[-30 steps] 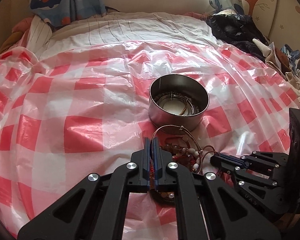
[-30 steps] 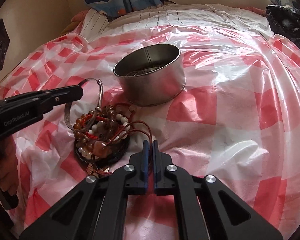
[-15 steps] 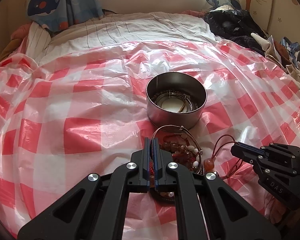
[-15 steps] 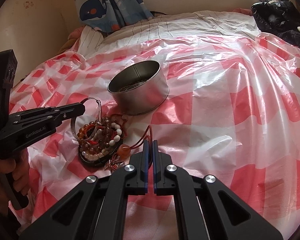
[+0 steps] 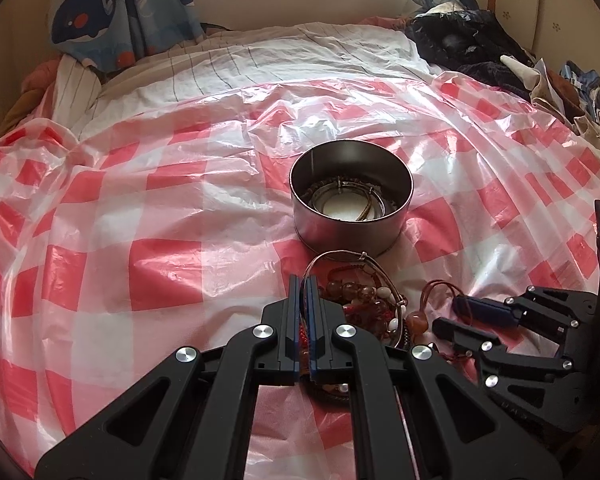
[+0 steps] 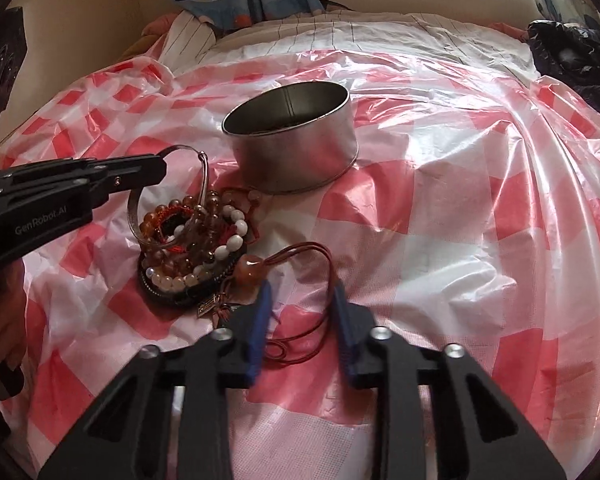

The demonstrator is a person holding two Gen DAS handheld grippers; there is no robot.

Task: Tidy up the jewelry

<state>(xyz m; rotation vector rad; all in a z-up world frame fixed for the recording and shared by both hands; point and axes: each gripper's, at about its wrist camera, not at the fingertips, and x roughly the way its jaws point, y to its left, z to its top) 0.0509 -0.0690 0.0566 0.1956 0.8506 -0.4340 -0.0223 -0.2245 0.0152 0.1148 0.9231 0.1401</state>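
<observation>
Now that the R gripper has just been opening, its jaws stand apart w/ the red cord necklace lying loose between them on the checked plastic sheet; pads not pressing it. A sec ago they were shut on that cord, pulling it out of the pile, so the piece now lies apart from the heap, amber bead just ahead-left of the R tips. L gripper is closed tight on the rim of the silver bangle, pinning the bracelet pile directly under/ahead of its tips. Metal tin sits just beyond the pile, a few rings already inside. Judgement: untangling done; next is prob. a regrasp of the cord for transfer to tin. Risk: thin cord slips.
</observation>
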